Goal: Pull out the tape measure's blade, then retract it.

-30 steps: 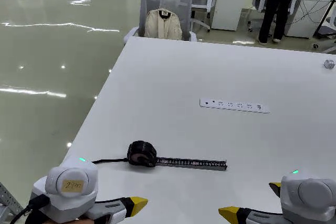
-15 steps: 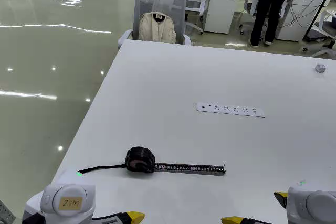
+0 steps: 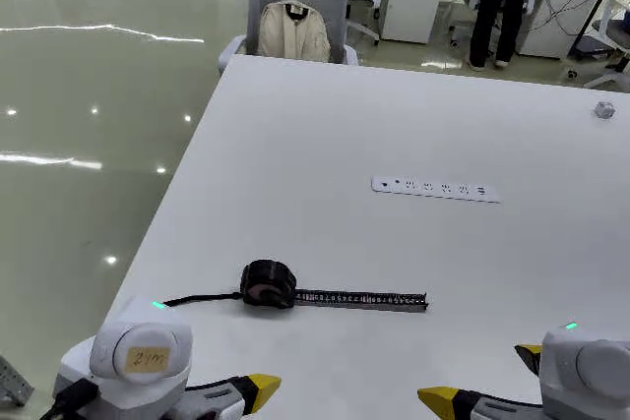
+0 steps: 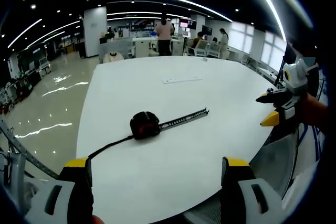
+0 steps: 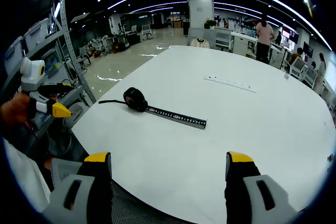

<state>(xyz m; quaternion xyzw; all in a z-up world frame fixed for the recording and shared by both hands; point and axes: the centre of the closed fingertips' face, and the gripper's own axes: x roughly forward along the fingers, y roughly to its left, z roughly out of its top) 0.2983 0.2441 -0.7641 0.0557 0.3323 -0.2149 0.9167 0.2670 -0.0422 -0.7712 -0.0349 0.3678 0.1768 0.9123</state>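
- Left gripper view: we see the left gripper [image 4: 157, 163] with its yellow-tipped jaws spread wide, holding nothing. The round black tape measure case [image 4: 144, 125] lies ahead on the white table [image 4: 220, 87], well apart from the jaws. Its dark marked blade [image 4: 184, 119] is already drawn out, running away to the right. A thin black strap [image 4: 110, 145] trails back toward this gripper. The right gripper [image 4: 265, 109] hovers off the table's edge, jaws parted.
- Right gripper view: its own jaws also stand wide apart and empty. The case lies ahead and to the left, and the blade's free end points nearer the gap between the jaws.
- Head view: the tape's long axis lies crosswise before us, case on the left and blade tip on the right. We judge the left gripper nearer the case and the right nearer the blade tip.
- Against the earlier pictures, the tape and blade keep their place relative to the white power strip [image 3: 435, 190]. The framing has shifted, which we put down to head motion. Both grippers stay low at the near edge.
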